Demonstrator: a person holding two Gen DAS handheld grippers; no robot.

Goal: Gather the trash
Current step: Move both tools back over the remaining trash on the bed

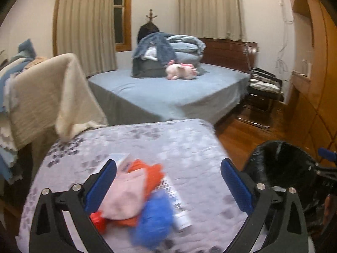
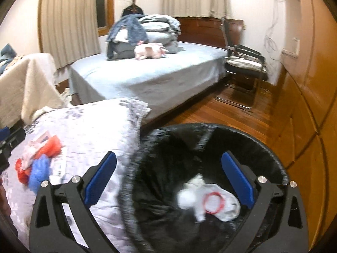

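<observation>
Both tongs [image 1: 168, 184] [image 2: 168, 178] agape; bin [image 2: 273, 160] beside mattress edge [image 2: 134, 126]

Your left wrist camera looks forward and down between its two blue-padded fingers, close above the grey flower-patterned quilted surface [image 1: 147, 143], with the black-lined round trash bin [image 1: 280, 164] at its right edge. Your right wrist camera sits further right, tilted down, close over that bin [image 2: 168, 147]. Both views share the quilted surface [image 2: 84, 126], the bin and the blue-sheeted bed [image 1: 168, 92] [image 2: 147, 78] beyond.
</observation>
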